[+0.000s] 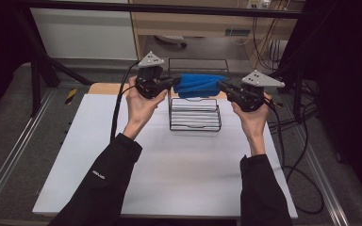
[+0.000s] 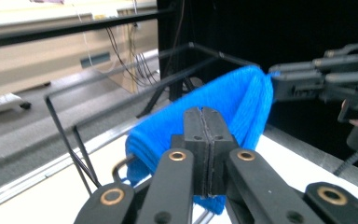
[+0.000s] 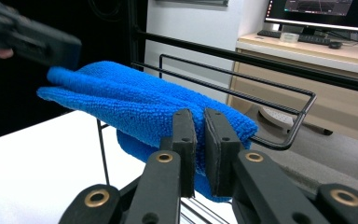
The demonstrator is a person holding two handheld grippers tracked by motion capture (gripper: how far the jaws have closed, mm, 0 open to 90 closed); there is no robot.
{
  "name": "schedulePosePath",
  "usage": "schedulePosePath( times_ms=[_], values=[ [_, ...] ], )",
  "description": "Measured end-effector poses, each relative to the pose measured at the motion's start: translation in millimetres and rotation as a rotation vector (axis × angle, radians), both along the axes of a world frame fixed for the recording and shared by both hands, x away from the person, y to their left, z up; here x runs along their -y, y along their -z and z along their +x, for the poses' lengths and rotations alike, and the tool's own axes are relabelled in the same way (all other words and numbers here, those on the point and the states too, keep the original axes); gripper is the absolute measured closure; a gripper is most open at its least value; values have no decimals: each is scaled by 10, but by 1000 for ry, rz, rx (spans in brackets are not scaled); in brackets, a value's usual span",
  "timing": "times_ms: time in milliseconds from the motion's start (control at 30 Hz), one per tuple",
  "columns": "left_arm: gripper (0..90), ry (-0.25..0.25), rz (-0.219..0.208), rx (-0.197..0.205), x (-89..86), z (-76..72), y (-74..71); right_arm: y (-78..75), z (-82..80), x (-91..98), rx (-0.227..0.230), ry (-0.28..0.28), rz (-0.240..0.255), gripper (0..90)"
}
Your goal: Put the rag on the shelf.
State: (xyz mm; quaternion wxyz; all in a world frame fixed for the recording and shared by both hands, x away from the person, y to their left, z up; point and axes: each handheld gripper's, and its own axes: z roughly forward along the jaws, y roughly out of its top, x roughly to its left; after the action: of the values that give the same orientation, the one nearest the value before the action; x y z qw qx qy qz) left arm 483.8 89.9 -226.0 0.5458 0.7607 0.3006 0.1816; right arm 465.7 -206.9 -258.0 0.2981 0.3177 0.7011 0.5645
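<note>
White and bare around its middle, the table (image 1: pixel 169 165) carries a black wire rack (image 1: pixel 195 115) toward its far side. A blue cloth (image 1: pixel 199 85) is bunched lengthwise above that rack, lifted off the table and stretched between the two grippers, level with the rack's tall back frame. In the left gripper view the left gripper (image 2: pixel 207 154) has its jaws pressed tight together on one end of the cloth (image 2: pixel 223 105), blue pile showing below and behind them. In the right gripper view the right gripper (image 3: pixel 199 149) pinches the other end of the cloth (image 3: pixel 140 100), its jaws slightly apart with fabric between them, and the rack's top wire (image 3: pixel 242 95) runs just behind the cloth. Each gripper is held by a hand, the left hand (image 1: pixel 140 104) and the right hand (image 1: pixel 253 120), with dark sleeves (image 1: pixel 104 186) coming in from the near edge. Black cables (image 1: pixel 306 179) trail over the grey floor right of the table.
</note>
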Motion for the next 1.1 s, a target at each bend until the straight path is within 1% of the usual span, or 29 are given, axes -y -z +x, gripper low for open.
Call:
schedulePosePath(
  times_ms=[67, 167, 300, 400, 500, 667, 733, 800, 833, 867, 933, 1033, 1100],
  values=[
    [900, 4, 18, -19, 8, 17, 59, 4, -2, 1, 3, -5, -4, 828],
    [900, 7, 44, -33, 20, 28, 129, 14, -3, 5, 0, -11, -7, 809],
    [900, 11, 52, -41, 30, 28, 190, 32, -1, 15, -12, -14, -4, 778],
    [900, 9, 61, -42, 39, 39, 218, 28, -13, 22, -19, -20, 4, 733],
    [900, 7, 68, -41, 51, 48, 239, 6, -41, 30, -14, -21, 25, 674],
    [900, 3, 83, -36, 62, 55, 280, -45, -66, 23, 2, -31, 47, 642],
    [900, 2, 87, -34, 60, 57, 300, -63, -70, 16, 3, -36, 60, 669],
    [900, 3, 99, -31, 60, 61, 315, -67, -68, 4, -15, -43, 61, 715],
    [900, 3, 99, -28, 60, 61, 321, -61, -65, 0, -32, -49, 58, 773],
    [900, 2, 96, -23, 60, 61, 328, -49, -59, -4, -52, -54, 52, 807],
    [900, 4, 96, -21, 62, 59, 342, -2, -39, -11, -90, -46, 38, 866],
    [900, 5, 100, -19, 63, 62, 370, 99, -1, -7, -131, -28, 17, 899],
    [900, 6, 98, -21, 63, 68, 391, 161, 21, 5, -144, -6, 10, 900]
  ],
)
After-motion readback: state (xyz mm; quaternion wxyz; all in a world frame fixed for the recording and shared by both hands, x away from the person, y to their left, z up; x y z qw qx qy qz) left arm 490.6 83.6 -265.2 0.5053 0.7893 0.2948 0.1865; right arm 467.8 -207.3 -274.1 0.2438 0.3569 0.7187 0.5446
